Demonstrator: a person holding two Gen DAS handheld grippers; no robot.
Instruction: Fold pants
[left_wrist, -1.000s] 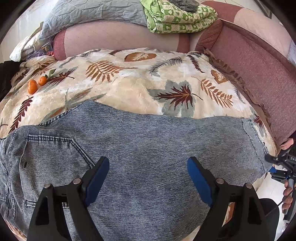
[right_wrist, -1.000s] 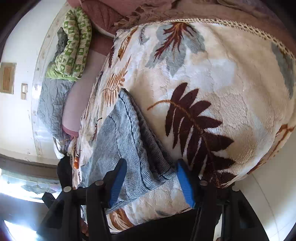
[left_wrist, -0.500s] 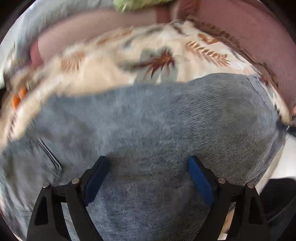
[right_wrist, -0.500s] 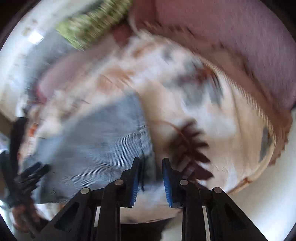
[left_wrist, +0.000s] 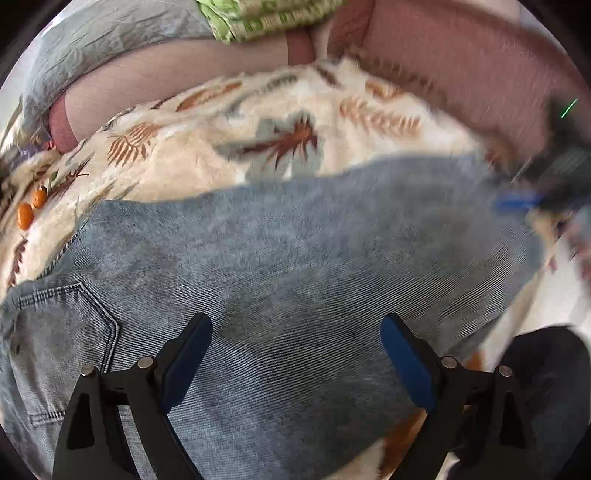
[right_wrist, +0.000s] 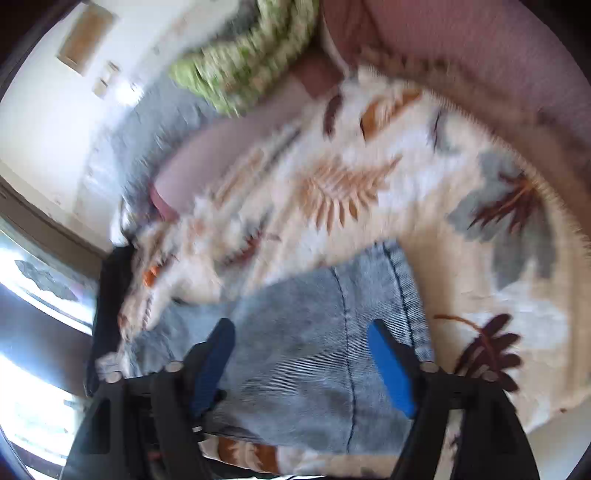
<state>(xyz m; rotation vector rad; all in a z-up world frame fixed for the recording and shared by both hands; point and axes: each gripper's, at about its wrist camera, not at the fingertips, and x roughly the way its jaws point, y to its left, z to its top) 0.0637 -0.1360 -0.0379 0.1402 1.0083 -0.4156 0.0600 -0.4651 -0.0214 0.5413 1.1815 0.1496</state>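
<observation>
Denim pants (left_wrist: 295, 266) lie spread flat across a cream blanket (left_wrist: 207, 155) printed with brown, orange and grey leaves, which covers a pink sofa (left_wrist: 461, 70). In the left wrist view the pants fill the lower half of the picture, with a stitched back pocket (left_wrist: 70, 314) at the left and the leg running off to the right. The left gripper (left_wrist: 295, 354) hangs over the middle of the denim, its blue-padded fingers (left_wrist: 186, 356) spread wide and opening further; only flat cloth lies below the gap, and the pads press on nothing.

In the right wrist view the right gripper (right_wrist: 301, 360) stands over the hem end of the pants (right_wrist: 325, 332), where a dark seam (right_wrist: 347, 354) runs down the cloth. Its fingers (right_wrist: 388, 369) are opening too, well apart, with the denim beneath them but not pinched. That same gripper shows as a dark blur at the right edge of the left view.

Two small orange fruits (left_wrist: 31, 208) sit on the blanket left of the pants, clear of the denim. A folded green patterned cloth (left_wrist: 266, 18) rests on the sofa back, beside a grey quilt (left_wrist: 110, 33). Both views are smeared by motion.
</observation>
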